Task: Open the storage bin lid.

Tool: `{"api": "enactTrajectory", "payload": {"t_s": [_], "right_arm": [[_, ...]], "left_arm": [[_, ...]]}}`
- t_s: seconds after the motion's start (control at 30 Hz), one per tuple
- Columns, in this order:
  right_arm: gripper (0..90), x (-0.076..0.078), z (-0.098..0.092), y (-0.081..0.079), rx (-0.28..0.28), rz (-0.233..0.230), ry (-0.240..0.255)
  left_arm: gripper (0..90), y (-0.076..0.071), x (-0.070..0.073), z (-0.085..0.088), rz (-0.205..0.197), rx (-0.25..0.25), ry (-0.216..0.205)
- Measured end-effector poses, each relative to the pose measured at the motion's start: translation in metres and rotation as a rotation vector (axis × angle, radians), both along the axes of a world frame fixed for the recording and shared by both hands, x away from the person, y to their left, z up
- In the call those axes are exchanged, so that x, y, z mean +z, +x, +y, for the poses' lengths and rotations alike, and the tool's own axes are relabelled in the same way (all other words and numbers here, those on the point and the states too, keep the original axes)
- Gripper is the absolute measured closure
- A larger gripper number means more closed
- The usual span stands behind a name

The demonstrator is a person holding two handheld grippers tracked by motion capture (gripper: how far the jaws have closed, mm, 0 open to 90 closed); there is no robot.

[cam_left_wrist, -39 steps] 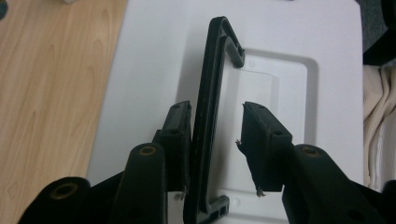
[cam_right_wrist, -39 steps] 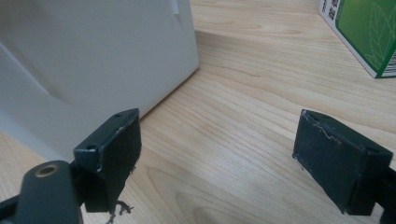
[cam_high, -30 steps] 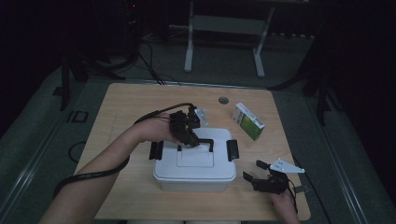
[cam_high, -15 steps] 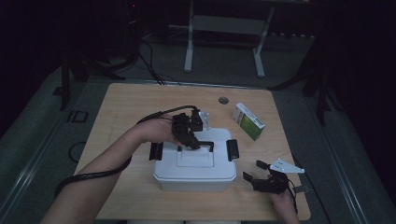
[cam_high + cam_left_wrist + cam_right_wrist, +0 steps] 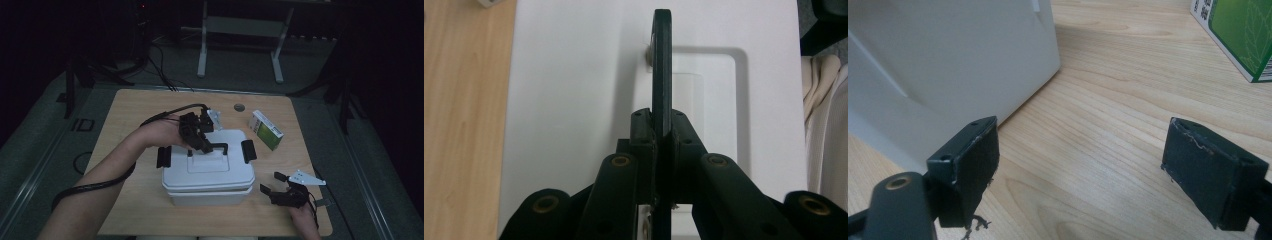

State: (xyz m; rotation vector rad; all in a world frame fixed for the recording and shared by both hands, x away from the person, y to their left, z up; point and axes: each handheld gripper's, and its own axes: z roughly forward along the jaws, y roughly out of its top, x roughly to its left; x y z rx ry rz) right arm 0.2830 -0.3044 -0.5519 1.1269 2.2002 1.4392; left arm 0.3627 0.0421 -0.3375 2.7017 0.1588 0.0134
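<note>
1. A white box (image 5: 207, 175) sits at the centre of the high view, on a wooden table (image 5: 130, 120), with a black latch at each end of its lid.
2. The left gripper (image 5: 197, 142) hangs over the lid just left of centre, jaws pressed together on the black handle (image 5: 215, 146).
3. In the left gripper view the handle (image 5: 662, 75) runs up the middle of the frame as a thin black bar, pinched between the pads at lower centre, with the white lid (image 5: 574, 75) behind it.
4. Those jaws have just been closing, with the handle between them.
5. The right gripper (image 5: 277, 192) lies at the lower right of the high view, just beside the box's corner, jaws spread and holding nothing.
6. In the right gripper view its pads (image 5: 970, 165) stand wide apart over bare wood; the box wall (image 5: 948, 55) takes the upper left.
7. A green carton (image 5: 266, 130) lies to the upper right of the box, well apart from both grippers.
</note>
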Motion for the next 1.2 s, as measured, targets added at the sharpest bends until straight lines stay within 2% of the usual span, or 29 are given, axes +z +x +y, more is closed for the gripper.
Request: {"api": "enactTrajectory", "payload": {"t_s": [0.13,0.3,0.53,0.97,1.1,1.13,1.2], "right_arm": [[14.9,0.0,0.0,0.0,0.0,0.0,0.0],[14.9,0.0,0.0,0.0,-0.003,0.0,0.005],[14.9,0.0,0.0,0.0,-0.005,0.001,0.004],[14.8,0.0,0.001,0.001,-0.009,0.003,-0.003],[14.9,0.0,0.001,0.001,-0.009,0.002,-0.004],[14.9,0.0,0.001,0.001,-0.009,0.002,-0.004],[14.9,0.0,0.001,0.001,-0.01,0.002,-0.005]], "left_arm": [[83.7,-0.001,0.01,0.007,-0.011,0.014,-0.01],[83.7,-0.001,0.015,0.015,-0.021,0.036,-0.018],[83.7,-0.002,0.022,0.035,-0.024,0.064,-0.03],[83.8,-0.003,0.027,0.079,-0.031,0.153,-0.056],[83.8,-0.003,0.027,0.098,-0.029,0.191,-0.058],[83.7,-0.003,0.027,0.098,-0.029,0.191,-0.058],[83.8,-0.004,0.026,0.113,-0.028,0.223,-0.063]]}}
